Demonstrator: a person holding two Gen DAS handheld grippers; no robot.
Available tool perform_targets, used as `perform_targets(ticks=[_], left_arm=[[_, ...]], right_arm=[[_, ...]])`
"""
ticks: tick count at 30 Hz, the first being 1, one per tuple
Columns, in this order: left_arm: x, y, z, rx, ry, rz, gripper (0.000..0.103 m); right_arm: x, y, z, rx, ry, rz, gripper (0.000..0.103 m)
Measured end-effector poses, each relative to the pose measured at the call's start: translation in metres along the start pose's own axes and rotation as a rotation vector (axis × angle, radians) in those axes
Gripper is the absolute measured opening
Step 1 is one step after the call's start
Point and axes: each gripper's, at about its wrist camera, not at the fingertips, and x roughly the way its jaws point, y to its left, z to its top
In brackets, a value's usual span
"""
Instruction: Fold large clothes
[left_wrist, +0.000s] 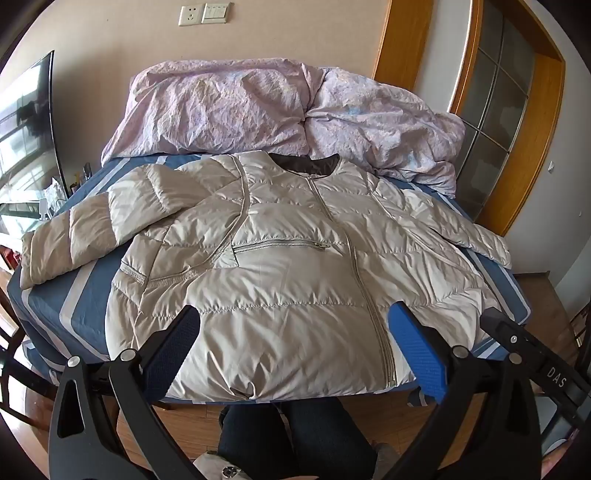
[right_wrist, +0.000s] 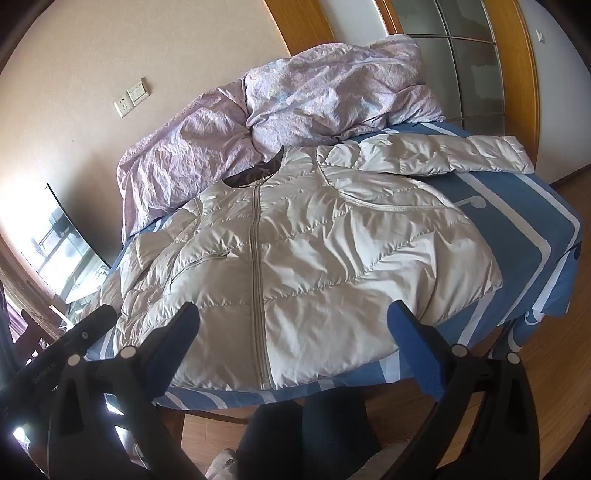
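Puffy jacket (left_wrist: 280, 266) lies front-up, zipped, sleeves spread, reaching the bed's (left_wrist: 74, 306) near edge. Looks light, soft, slippery; grip at sleeve cuffs. Left gripper (left_wrist: 291, 332) and right gripper (right_wrist: 291, 325) both gape wide, empty, above the hem.

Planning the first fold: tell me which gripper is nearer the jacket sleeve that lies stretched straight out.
Right. The right gripper hovers open on that sleeve's side; the left gripper hovers open toward the bent sleeve.

Home bedroom: bed (left_wrist: 85, 306), rumpled duvet (left_wrist: 229, 107), wooden door (left_wrist: 491, 92).

Beige wall (left_wrist: 110, 74), wooden door frame (left_wrist: 554, 110), wood floor (right_wrist: 554, 369), daylight
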Motion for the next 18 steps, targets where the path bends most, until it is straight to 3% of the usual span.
perform_targets(ticks=[18], left_arm=[[-0.0003,0.0001,0.0000,-0.002,-0.006,-0.002,0.102]], right_arm=[[0.0000,0.0007,-0.0001,-0.001,0.001,-0.002,0.101]])
